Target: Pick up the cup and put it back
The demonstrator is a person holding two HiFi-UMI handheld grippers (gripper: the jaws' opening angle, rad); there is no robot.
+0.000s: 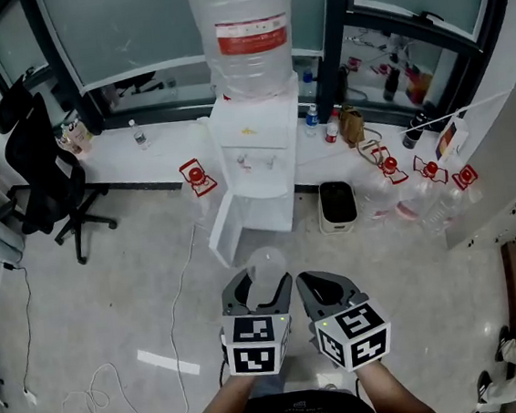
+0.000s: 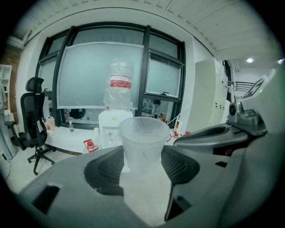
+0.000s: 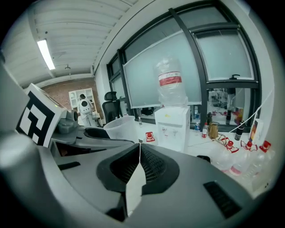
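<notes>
Pale floor (image 1: pixel 129 288) fills the room, with big windows (image 1: pixel 130 31) along the top of the frame. At the upper left stands a black chair (image 1: pixel 38 164) on wheels. In the upper middle is a white water cooler (image 1: pixel 254 169) with a big clear bottle (image 1: pixel 244 28) on top. Low in the middle, the left gripper (image 1: pixel 261 290) squeezes the cup (image 2: pixel 142 138). The clear plastic cup stands upright between the two jaws. Both jaws press its sides, and its rim sticks up above them. Just to the right is the right gripper (image 1: pixel 327 295), very near the left one. Its jaws are closed together with nothing between them.
</notes>
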